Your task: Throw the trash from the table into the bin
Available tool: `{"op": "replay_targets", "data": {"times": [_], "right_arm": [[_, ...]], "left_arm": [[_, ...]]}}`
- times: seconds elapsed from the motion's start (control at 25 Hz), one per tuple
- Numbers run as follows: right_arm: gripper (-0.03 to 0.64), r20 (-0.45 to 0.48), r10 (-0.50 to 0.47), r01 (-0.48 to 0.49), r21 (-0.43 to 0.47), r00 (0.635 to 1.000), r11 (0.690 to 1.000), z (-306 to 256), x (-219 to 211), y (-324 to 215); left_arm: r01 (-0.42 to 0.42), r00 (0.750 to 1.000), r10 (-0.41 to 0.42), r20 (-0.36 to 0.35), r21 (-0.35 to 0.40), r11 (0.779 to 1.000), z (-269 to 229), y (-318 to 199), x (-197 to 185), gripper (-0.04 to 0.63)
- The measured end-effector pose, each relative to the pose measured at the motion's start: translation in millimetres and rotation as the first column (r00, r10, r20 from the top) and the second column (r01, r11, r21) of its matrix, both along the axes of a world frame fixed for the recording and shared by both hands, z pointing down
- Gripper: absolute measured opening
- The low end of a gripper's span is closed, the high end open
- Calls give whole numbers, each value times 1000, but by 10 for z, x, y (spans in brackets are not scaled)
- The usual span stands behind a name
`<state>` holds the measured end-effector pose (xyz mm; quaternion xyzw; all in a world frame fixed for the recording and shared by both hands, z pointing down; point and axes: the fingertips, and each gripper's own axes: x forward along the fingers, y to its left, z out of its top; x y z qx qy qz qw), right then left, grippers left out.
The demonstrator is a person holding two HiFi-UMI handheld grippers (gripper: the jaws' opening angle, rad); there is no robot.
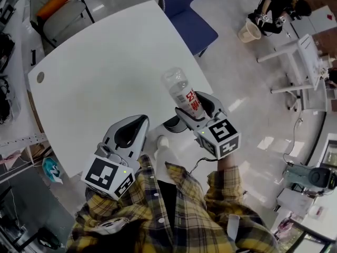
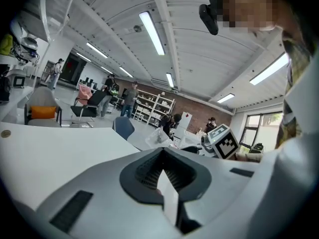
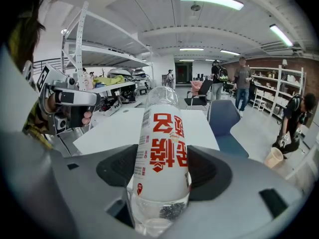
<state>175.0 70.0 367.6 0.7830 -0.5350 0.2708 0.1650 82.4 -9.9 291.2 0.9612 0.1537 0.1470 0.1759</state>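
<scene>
A clear plastic bottle [image 1: 182, 93] with a red-lettered label is held over the table's right edge. My right gripper [image 1: 195, 110] is shut on its lower body. In the right gripper view the bottle [image 3: 162, 148] stands upright between the jaws, its bare end pointing away. My left gripper [image 1: 129, 132] hovers over the near edge of the white table [image 1: 105, 73]; its jaws are shut with nothing between them [image 2: 167, 176]. A small beige bin [image 1: 249, 31] stands on the floor far to the right, also seen as a bin [image 3: 274, 157] in the right gripper view.
A blue chair [image 1: 187, 9] stands at the table's far right side, and a grey chair with an orange cushion [image 1: 55, 9] at the far left. A person in dark clothes [image 1: 276, 7] crouches beside the bin. White desks [image 1: 305, 62] stand to the right.
</scene>
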Motion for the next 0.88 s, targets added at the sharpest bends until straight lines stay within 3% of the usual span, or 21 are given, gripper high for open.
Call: {"op": "replay_targets", "data": {"times": [0.44,0.88], "right_arm": [[301,26,67,-66,-25,997,998,199,630,1462],[301,98,185,-178,-78,978,981,689,472,2320]], "left_arm": [[-73,997,74,23,-32,997,237,1415,769,7],[-184,978,188,87,-53,981,583,2070,754,7]]}}
